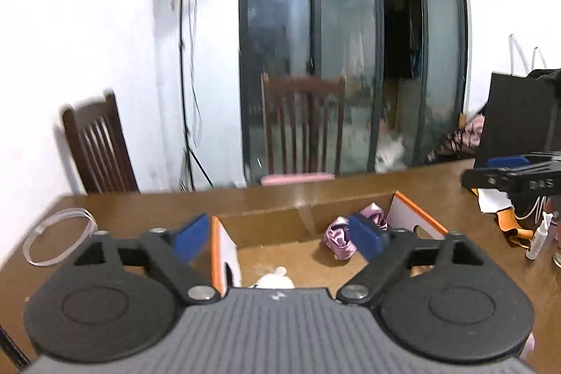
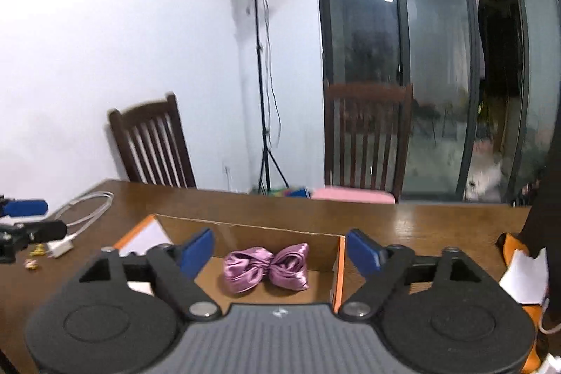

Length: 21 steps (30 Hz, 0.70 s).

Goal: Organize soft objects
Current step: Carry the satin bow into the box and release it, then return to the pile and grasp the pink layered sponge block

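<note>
Inside box [image 2: 245,226], shiny pink bow [image 2: 266,268]

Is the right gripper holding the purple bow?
No: the purple bow lies in the cardboard box, and the right gripper is open above it.

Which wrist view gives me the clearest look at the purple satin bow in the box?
The right wrist view: the purple satin bow lies whole and centred in the cardboard box. In the left wrist view it sits off-centre, partly hidden behind a blue finger.

Glossy satin bow [image 2: 266,267], matt cardboard box [image 2: 280,233], polished wood table [image 2: 438,223]
</note>
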Motion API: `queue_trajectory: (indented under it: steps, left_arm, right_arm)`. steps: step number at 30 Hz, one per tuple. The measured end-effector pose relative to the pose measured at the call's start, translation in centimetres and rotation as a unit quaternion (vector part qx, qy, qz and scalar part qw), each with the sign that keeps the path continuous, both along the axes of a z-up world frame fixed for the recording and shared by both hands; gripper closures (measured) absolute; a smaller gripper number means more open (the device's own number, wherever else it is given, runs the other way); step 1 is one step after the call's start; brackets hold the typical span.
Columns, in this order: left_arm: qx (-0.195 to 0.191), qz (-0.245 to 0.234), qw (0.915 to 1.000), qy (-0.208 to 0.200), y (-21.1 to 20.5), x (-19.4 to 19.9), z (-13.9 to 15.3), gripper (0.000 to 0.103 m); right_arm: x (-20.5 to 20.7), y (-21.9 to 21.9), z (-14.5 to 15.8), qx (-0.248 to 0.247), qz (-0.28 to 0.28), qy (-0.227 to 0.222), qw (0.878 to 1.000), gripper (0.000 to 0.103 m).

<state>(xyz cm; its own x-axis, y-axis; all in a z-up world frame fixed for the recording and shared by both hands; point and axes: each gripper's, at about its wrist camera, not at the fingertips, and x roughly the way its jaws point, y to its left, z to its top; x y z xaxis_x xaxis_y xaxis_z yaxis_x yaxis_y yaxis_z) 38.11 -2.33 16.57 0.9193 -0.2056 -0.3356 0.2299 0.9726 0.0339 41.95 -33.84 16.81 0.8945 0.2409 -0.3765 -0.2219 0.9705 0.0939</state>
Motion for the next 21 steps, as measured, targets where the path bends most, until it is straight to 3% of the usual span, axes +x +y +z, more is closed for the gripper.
queue_trajectory:
  steps: [5,8,10,15,18,21]
  left_arm:
    - [0.019,-0.004,0.9977,-0.066,-0.6,-8.0,-1.0,0.000]
    - [0.015,-0.019,0.9965,-0.080,-0.5,-12.1,-2.5,0.000]
    - [0.014,-0.014,0.9963,-0.083,-0.6,-14.5,-3.8,0.000]
    - [-0.003,0.026,0.9984,-0.051,0.1,-18.5,-7.0,0.000]
    - [-0.020,0.022,0.9994,-0.018,0.5,-19.9,-8.4,0.000]
    - [0.001,0.026,0.9996,-0.008,1.0,-20.6,-9.8,0.000]
  right_arm:
    - [-8.6,-0.4,-0.6,0.008,0.020,-0.045,0.999,0.014]
    - [-12.7,-0.2,-1.7,0.008,0.025,-0.057,0.998,0.013]
    - [-15.5,-0.1,-2.7,0.017,0.023,-0.066,0.997,0.005]
    - [-21.1,1.7,-5.8,0.024,0.027,-0.076,0.996,0.001]
    - [-23.4,2.6,-8.1,0.042,0.033,-0.056,0.997,0.001]
    - [-24.6,3.5,-10.3,0.062,0.043,-0.021,0.997,0.001]
